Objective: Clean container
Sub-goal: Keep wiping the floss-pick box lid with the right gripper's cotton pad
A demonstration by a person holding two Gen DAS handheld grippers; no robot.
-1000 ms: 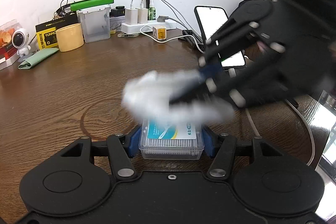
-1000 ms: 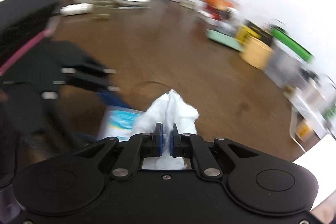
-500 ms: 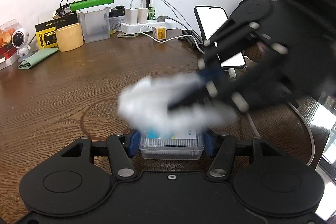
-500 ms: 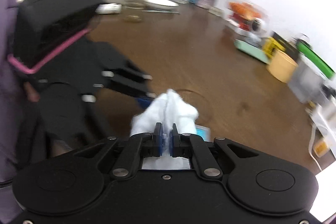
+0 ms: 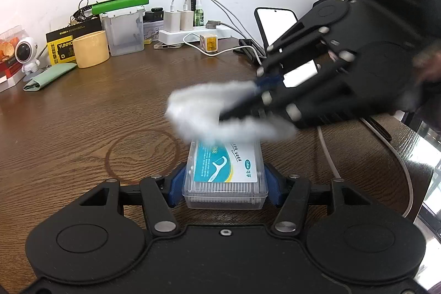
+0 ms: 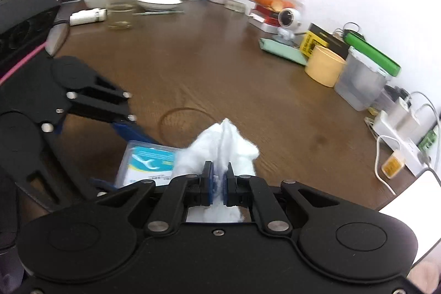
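A clear plastic floss-pick container (image 5: pixel 226 175) with a blue-and-white label lies flat on the brown wooden table. My left gripper (image 5: pixel 224 183) is shut on its two long sides. My right gripper (image 6: pixel 219 183) is shut on a white tissue wad (image 6: pixel 220 148), which also shows in the left wrist view (image 5: pixel 217 112), blurred, over the container's far end. The container also shows in the right wrist view (image 6: pixel 146 164), left of the tissue. The right gripper reaches in from the right in the left wrist view (image 5: pixel 248 98).
Along the wall stand a yellow cup (image 5: pixel 91 48), a grey bin with a green lid (image 5: pixel 124 32), a power strip with chargers (image 5: pixel 193 32) and a phone (image 5: pixel 278 24). A white cable (image 5: pixel 325 150) runs along the table's right side. Bowls and a glass (image 6: pixel 121 15) stand at the far end.
The tissue in my right gripper has swept back and forth over the container top and now sits farther right, uncovering most of the label. The left gripper has kept still.
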